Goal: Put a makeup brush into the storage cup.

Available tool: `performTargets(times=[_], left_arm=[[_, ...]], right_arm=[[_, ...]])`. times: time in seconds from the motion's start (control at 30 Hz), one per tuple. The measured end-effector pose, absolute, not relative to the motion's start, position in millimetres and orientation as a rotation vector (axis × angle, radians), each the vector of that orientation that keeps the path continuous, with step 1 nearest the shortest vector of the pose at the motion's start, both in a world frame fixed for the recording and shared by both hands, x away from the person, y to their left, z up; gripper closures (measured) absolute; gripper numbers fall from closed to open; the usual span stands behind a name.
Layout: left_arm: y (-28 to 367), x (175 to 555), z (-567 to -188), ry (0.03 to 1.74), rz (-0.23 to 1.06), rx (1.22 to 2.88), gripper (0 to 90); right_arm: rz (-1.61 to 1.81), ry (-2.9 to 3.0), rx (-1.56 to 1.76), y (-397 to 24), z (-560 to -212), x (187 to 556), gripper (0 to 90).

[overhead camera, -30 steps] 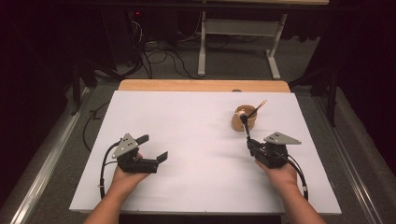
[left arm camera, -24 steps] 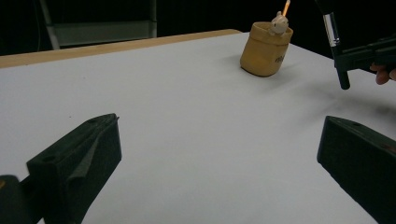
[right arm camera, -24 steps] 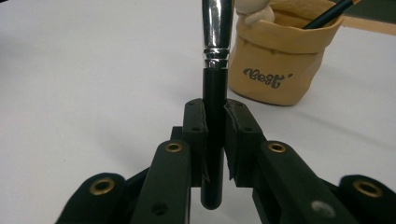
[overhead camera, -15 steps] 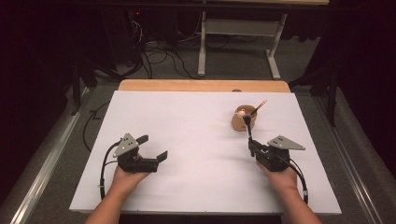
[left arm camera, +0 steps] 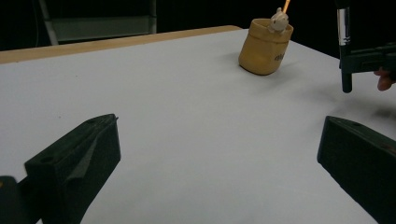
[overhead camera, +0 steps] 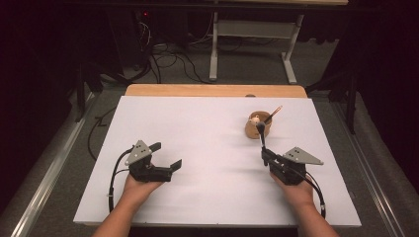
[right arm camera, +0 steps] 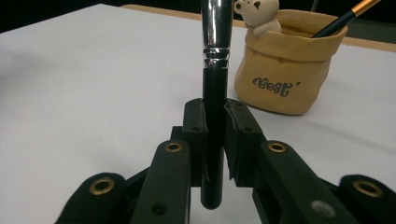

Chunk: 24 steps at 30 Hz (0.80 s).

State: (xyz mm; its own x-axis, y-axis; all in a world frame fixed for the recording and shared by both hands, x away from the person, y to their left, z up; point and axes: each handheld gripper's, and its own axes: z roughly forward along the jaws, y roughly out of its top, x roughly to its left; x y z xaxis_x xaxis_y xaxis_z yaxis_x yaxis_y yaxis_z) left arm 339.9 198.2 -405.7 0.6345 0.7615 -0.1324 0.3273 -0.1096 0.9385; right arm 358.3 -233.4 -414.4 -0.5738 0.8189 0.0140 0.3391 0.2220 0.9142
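Black brush [right arm camera: 215, 140] clamped upright in my right gripper [right arm camera: 215, 135]; its view reads lettering on tan pot [right arm camera: 285, 70]. High view shows left gripper [overhead camera: 165, 157] wide open, empty.

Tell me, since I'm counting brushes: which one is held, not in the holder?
The black-handled brush with the silver ferrule, clamped upright in the right hand-held gripper; the orange-tipped brush stands in the tan holder.

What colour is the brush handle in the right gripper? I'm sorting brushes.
Black, with a silver ferrule; the brush shows best in the right gripper view.

Black-handled, silver-ferruled brush [right arm camera: 215, 116] upright, near tan pot [right arm camera: 289, 70].
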Motion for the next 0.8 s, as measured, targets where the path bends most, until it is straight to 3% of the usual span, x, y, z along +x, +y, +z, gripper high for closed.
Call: performTargets(times=[0.47, 0.8], left_arm=[[165, 367, -372, 0.824, 0.460, 1.675, 0.2], [142, 372, -382, 0.780, 0.444, 1.702, 0.1]], right_arm=[[1.332, 2.021, 1.017, -233, -414, 358, 81.8], [1.336, 2.014, 0.980, -230, -412, 357, 81.8]])
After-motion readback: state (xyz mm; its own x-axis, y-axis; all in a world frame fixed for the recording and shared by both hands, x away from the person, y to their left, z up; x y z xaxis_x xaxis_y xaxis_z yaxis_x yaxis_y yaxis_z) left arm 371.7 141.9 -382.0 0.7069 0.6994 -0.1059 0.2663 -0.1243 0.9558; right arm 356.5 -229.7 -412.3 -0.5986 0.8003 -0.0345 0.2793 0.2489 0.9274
